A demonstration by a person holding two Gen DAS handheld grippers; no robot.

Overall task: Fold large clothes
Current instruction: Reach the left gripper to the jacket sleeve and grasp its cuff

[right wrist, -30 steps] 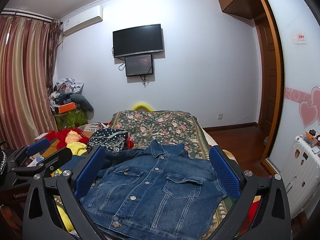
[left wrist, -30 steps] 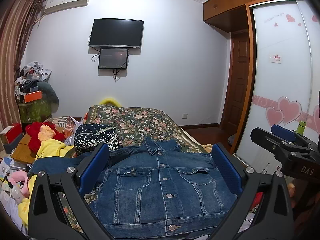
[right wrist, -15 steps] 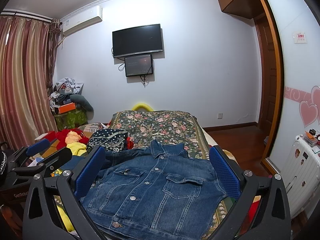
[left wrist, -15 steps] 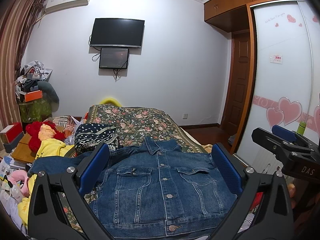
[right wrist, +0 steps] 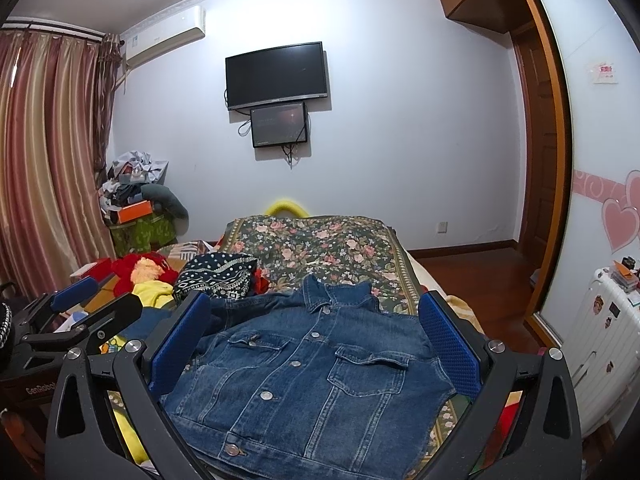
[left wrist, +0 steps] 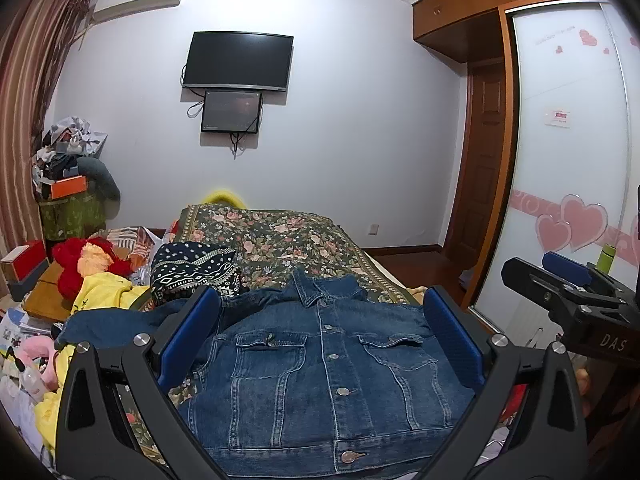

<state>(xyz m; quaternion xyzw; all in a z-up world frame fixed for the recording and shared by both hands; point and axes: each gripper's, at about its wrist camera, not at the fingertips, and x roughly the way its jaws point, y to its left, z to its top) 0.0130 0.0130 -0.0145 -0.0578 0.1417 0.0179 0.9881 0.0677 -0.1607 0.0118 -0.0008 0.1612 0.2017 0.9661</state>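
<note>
A blue denim jacket (left wrist: 320, 380) lies front up and buttoned on the bed, collar toward the far wall and hem nearest me. One sleeve (left wrist: 108, 320) trails off to the left. My left gripper (left wrist: 320, 300) hovers open over the jacket, its blue pads (left wrist: 188, 336) spread wider than the chest, with nothing between them. The right wrist view shows the same jacket (right wrist: 312, 376) under my right gripper (right wrist: 314, 300), also open and holding nothing. Each gripper shows in the other's view: the right gripper (left wrist: 544, 270) at the right, the left gripper (right wrist: 100, 304) at the left.
The bed's floral cover (left wrist: 280, 236) stretches beyond the jacket. A dark patterned folded cloth (left wrist: 192, 268), a yellow garment (left wrist: 100, 292) and a red plush toy (left wrist: 80, 256) crowd the left side. A white suitcase (right wrist: 600, 340) and a wardrobe door (left wrist: 560, 160) stand at the right.
</note>
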